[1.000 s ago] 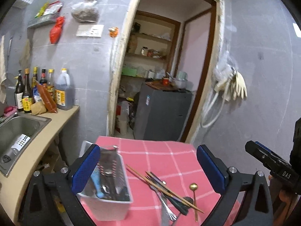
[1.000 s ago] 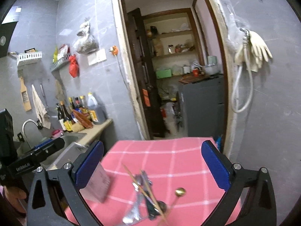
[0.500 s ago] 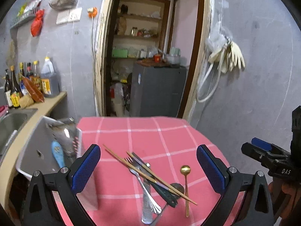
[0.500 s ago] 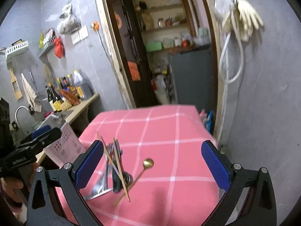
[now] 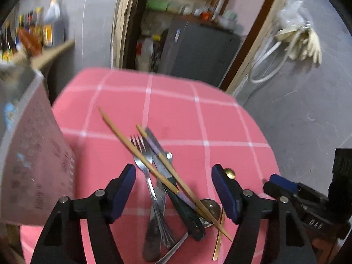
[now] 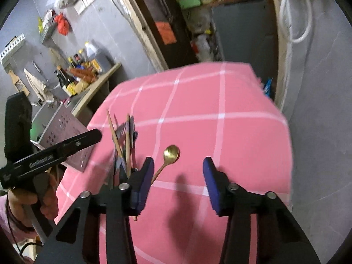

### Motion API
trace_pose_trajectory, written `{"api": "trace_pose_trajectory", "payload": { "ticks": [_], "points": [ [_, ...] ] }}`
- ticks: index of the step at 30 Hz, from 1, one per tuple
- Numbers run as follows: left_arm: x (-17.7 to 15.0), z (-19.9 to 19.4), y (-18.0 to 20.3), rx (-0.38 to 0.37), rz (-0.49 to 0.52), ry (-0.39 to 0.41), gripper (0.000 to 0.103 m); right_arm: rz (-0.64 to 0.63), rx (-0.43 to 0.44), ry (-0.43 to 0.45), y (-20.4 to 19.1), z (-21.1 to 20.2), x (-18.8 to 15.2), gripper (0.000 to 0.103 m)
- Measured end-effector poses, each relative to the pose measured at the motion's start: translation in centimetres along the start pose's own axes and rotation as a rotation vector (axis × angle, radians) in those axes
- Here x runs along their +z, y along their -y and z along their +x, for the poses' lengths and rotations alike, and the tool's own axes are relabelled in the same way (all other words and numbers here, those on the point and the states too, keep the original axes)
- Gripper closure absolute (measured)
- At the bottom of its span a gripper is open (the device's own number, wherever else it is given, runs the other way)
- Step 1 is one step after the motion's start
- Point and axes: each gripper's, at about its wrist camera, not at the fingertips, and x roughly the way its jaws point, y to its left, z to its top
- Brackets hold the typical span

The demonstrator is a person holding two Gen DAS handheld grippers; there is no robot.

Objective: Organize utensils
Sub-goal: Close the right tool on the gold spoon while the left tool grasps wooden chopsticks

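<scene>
Left gripper [image 5: 173, 189] spread, empty, over the utensil pile [image 5: 162, 187]. Right gripper [image 6: 177, 178] spread, empty, gold spoon [image 6: 170, 153] just ahead. Basket [image 5: 28, 154] left of pile. Pile unsorted; nearly all left.

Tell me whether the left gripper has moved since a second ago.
Yes. The left gripper has moved right from the utensil basket and down toward the cutlery pile on the pink tablecloth, jaws narrower but open.
</scene>
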Motion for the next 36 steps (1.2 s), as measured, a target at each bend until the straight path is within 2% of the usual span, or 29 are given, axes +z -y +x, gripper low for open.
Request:
{"api": "trace_pose_trajectory", "payload": {
  "ticks": [5, 9, 14, 20, 28, 32, 36],
  "points": [
    [0.1, 2.9, -0.9, -0.034, -0.065, -0.104, 0.040, -0.002, 0.009, -0.088, -0.3, 3.2, 0.3, 0.073],
    [0.2, 4.6, -1.5, -0.050, -0.112, -0.168, 0.044, 0.007, 0.018, -0.117, -0.5, 4.9, 0.8, 0.076],
    [0.2, 5.0, -1.8, -0.048, -0.135, -0.196, 0.049, 0.007, 0.019, -0.154, -1.2, 6.5, 1.3, 0.082],
    [0.3, 5.1, -1.3, -0.046, -0.110, -0.229, 0.063, 0.011, 0.030, -0.169, -1.8, 7.4, 1.3, 0.082],
    [0.5, 4.1, -0.2, -0.015, -0.062, -0.237, 0.066, 0.024, 0.040, -0.165, -1.6, 7.4, 1.4, 0.082],
    [1.4, 4.2, -0.1, -0.030, -0.053, -0.230, 0.066, 0.030, 0.046, -0.167, -1.3, 7.2, 1.3, 0.082],
    [1.7, 4.7, -0.6, -0.046, -0.097, -0.247, 0.066, 0.031, 0.050, -0.167, -0.8, 7.1, 1.2, 0.082]
  ]
}}
